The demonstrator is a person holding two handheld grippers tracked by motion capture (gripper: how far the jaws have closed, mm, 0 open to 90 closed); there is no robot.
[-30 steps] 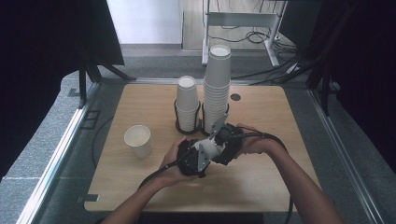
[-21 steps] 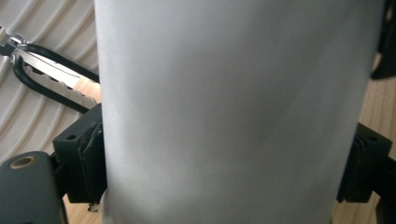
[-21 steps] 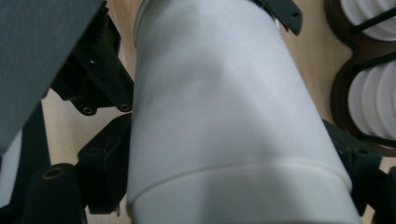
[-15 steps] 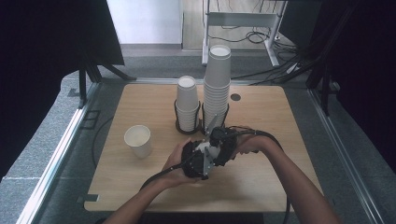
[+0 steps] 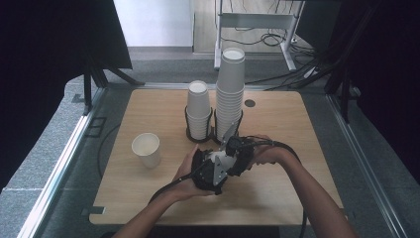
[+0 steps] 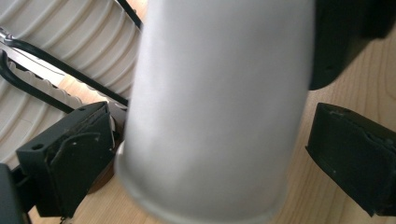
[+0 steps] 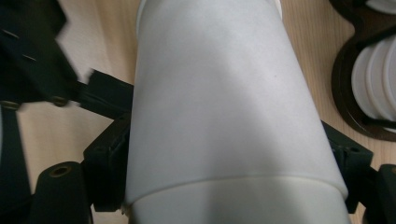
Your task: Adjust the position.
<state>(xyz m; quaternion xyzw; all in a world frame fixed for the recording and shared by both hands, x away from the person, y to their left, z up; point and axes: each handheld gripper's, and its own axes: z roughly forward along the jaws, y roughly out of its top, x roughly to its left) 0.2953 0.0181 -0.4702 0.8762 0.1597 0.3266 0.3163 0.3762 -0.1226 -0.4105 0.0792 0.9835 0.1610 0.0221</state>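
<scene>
A white paper cup stands between my right gripper's jaws, which press on both its sides; a seam low on it suggests a second cup nested inside. In the left gripper view the same cup is blurred between my left gripper's jaws, the left jaw at its wall and the right jaw a little apart. From above, the left gripper and right gripper meet at the table's middle, just in front of the tall cup stack.
A shorter cup stack stands left of the tall one, both in black wire holders. A single upright cup sits at the left of the wooden table. The table's edges drop to grey floor.
The right gripper has come down and left from the tall stack with the cup, closing up against the left gripper. The left hand has barely shifted.
</scene>
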